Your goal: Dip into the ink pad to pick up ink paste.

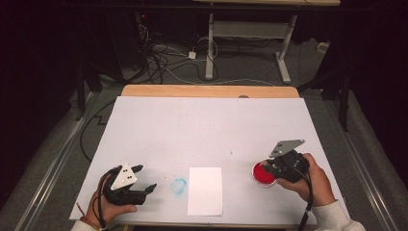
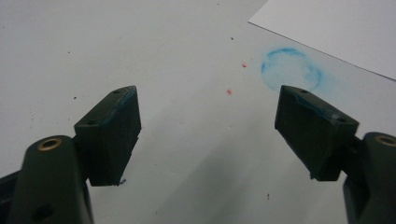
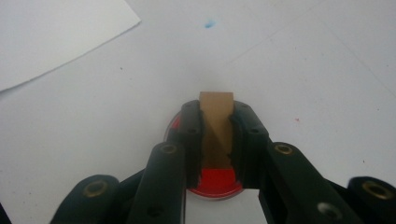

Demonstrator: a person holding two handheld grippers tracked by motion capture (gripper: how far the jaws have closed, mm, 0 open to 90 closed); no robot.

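Observation:
My right gripper [image 3: 217, 108] is shut on a small tan wooden block [image 3: 216, 126], held just above a round red ink pad [image 3: 215, 183]. In the high view, the right gripper [image 1: 266, 166] sits at the table's right over the red pad [image 1: 262, 175], with a hand around it. My left gripper [image 1: 146, 176] rests at the front left, its jaws wide apart and nothing between them. In the left gripper view, the left gripper [image 2: 208, 93] points at a faint blue ring stain [image 2: 292, 69]; blue smears show on its pads [image 2: 122, 112].
A white sheet of paper [image 1: 205, 190] lies at the front middle, with the blue ring [image 1: 179, 186] just left of it. A white cover [image 1: 207, 125] spans the wooden table. Cables and a desk frame stand on the floor beyond the far edge.

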